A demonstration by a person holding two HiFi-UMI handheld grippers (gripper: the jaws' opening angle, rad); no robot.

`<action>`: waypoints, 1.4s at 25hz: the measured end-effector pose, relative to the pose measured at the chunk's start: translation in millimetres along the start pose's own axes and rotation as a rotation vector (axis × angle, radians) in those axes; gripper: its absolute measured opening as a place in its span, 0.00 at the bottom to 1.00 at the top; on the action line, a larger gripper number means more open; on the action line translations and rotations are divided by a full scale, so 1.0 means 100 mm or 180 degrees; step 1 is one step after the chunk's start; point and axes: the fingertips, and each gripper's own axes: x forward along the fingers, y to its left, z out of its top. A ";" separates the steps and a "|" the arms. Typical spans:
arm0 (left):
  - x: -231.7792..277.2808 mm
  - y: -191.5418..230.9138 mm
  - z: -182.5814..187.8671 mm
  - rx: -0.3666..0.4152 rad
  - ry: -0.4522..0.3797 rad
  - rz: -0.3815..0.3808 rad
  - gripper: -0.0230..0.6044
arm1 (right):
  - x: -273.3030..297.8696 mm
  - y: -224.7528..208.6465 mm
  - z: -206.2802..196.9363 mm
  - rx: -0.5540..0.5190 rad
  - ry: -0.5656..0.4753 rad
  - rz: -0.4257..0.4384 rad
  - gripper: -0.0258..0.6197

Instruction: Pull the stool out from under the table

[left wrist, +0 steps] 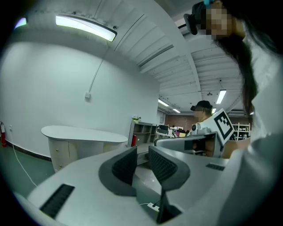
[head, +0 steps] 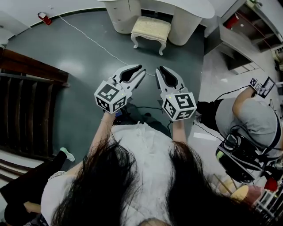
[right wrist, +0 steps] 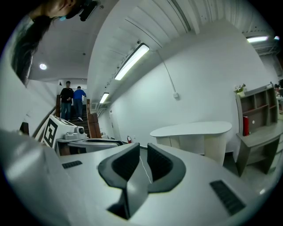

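A: The left claw (head: 140, 70) and the right claw (head: 160, 69) are both closed right down, nothing between the jaws, side by side and roughly level.

B: And the stool (head: 151, 28)?

A: Well ahead of both claws, partly tucked under the white table (head: 190, 8), with open floor between.

B: Then I'd walk in first. Open both claws, take the seat's near edge or a front leg on each side, and pull evenly so it neither twists nor tips.

Floor (head: 79, 84) is wide open right up to the stool (head: 151, 30) at the surface (head: 194, 6). Only a thin cable (head: 95, 43) crosses it, with a banister (head: 31, 66) on my left and a person (head: 258, 117) on my right.
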 end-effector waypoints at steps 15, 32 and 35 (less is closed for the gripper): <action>0.09 0.68 -0.10 0.0131 0.0215 0.0050 0.18 | 0.64 -0.15 -0.07 0.0134 0.0079 -0.0020 0.14; 0.53 2.87 0.17 0.0001 0.0380 -0.0408 0.18 | 2.78 -0.59 0.04 0.0443 0.0213 -0.0507 0.14; 0.59 3.07 0.12 -0.0080 0.0404 -0.0561 0.18 | 2.94 -0.66 -0.02 0.0455 0.0260 -0.0612 0.14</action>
